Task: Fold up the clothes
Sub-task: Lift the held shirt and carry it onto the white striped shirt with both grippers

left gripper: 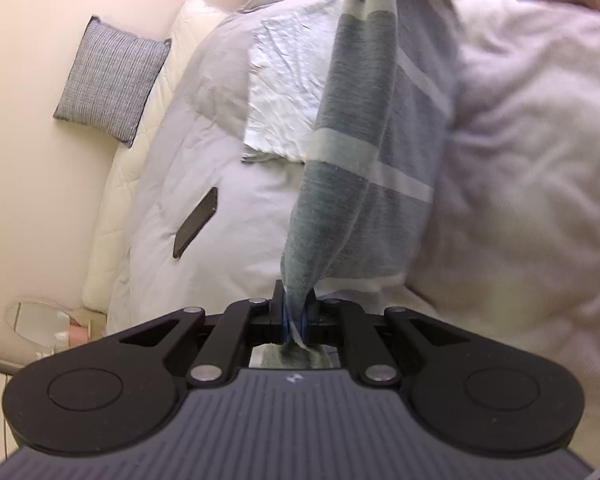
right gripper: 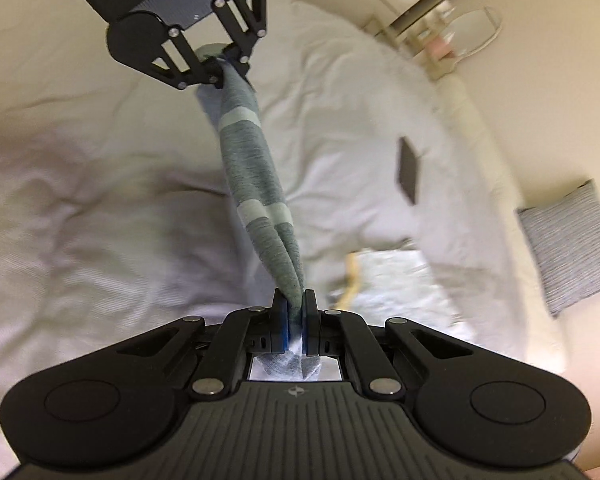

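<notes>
Right gripper [right gripper: 295, 312] and left gripper [left gripper: 295, 304] each have jaws pinching an end of the grey striped garment [right gripper: 256, 176], stretched between them above the bed [right gripper: 100, 200]. Beyond, a pale folded cloth [right gripper: 396, 280] is blurred.

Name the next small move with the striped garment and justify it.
Probably draw the two grippers apart: the left gripper and right gripper each pinch an end of the striped garment, which hangs bunched into a rope between them above the bed.
</notes>
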`<state>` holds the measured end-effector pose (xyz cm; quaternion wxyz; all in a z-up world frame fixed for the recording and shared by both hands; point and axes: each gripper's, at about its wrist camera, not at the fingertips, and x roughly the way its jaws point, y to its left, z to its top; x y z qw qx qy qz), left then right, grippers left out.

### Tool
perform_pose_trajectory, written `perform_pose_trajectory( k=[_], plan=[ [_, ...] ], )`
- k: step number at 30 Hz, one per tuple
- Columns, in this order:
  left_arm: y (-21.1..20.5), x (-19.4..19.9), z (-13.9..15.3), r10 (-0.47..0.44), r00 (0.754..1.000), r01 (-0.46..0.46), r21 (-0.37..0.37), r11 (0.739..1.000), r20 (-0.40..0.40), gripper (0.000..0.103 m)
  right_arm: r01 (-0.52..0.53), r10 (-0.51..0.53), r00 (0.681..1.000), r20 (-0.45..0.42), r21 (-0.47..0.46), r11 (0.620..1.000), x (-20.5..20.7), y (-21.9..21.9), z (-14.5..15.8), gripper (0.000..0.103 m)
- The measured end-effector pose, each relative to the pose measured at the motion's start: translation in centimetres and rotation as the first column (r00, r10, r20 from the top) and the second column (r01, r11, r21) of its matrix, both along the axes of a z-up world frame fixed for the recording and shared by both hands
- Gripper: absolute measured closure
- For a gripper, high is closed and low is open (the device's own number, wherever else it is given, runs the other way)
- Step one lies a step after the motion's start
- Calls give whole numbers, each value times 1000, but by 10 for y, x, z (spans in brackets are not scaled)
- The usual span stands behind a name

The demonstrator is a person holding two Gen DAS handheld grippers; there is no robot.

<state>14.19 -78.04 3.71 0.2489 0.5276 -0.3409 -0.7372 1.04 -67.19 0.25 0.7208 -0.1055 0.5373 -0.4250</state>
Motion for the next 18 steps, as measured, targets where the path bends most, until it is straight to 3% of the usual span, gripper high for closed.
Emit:
perform_pose_trajectory(
  k=[8,14,18],
  plan=[
    [-54,-100,56,92,994,-91,7,996,-62,98,-32,34,999,21,-88,996,-75,-43,58,100],
    [-134,-202,69,148,984,-155,-69,985,-99,98,-68,71,997,15,-154,986,-178,-137,71,100],
    [-168,-255,67,186,973,-201,-104,974,-139,98,-106,108,994,-4,-249,963,-241,-201,82,100]
  ],
)
